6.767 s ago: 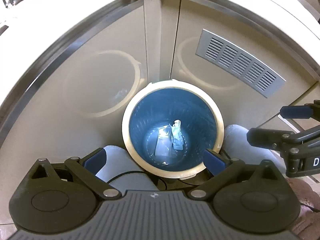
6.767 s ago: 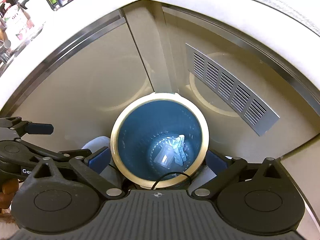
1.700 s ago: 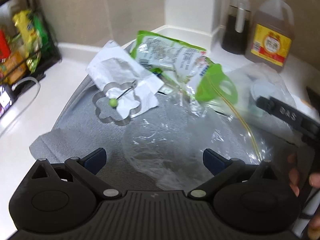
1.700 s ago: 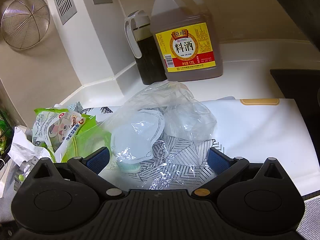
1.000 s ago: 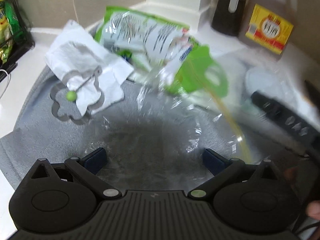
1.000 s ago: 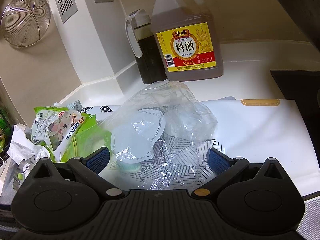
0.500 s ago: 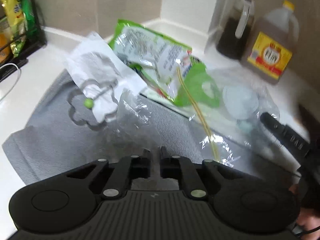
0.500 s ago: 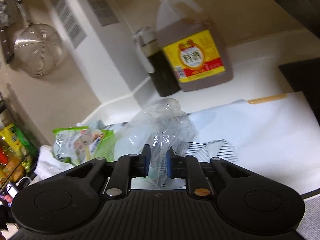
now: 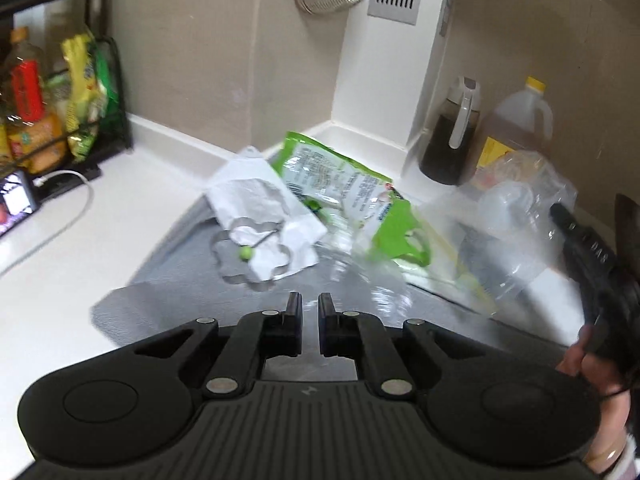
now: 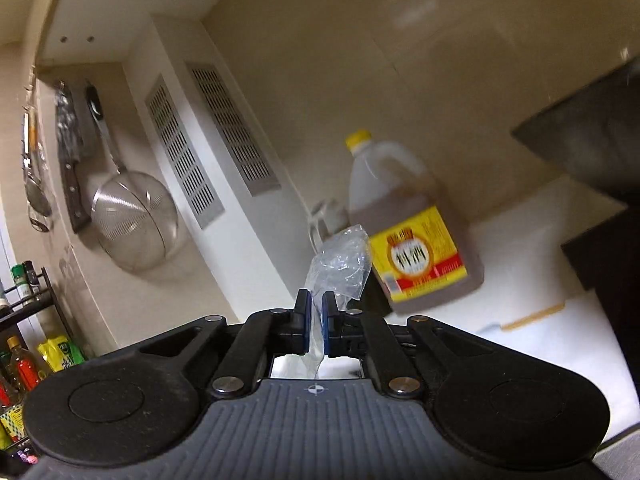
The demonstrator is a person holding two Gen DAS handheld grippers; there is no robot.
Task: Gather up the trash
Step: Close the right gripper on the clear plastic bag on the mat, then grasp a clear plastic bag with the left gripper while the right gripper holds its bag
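My left gripper (image 9: 310,306) hangs above the grey mat (image 9: 160,296) with its jaws nearly together. Thin clear plastic film (image 9: 376,288) trails from its fingertips to the right, blurred, and looks pinched between them. On the mat beyond lie a green snack bag (image 9: 340,176), a crumpled white wrapper (image 9: 260,196) and a flower-shaped metal ring (image 9: 248,256). My right gripper (image 10: 316,300) points level, jaws closing tight on a clear plastic bag (image 10: 340,260) pressed between the blue pads. From the left wrist, that bag (image 9: 516,208) hangs lifted at the right gripper (image 9: 560,212).
A dark sauce bottle (image 9: 452,144) and a yellow-capped jug (image 10: 408,240) stand in the counter corner. A strainer (image 10: 134,220) and utensils hang on the wall. A rack of packets (image 9: 60,100) and a phone on a cable (image 9: 16,204) are on the left. A hand (image 9: 592,360) grips the right tool.
Both grippers went from wide open to shut on clear plastic. Both rose; the right one tipped up from the counter to level, lifting its bag off the board.
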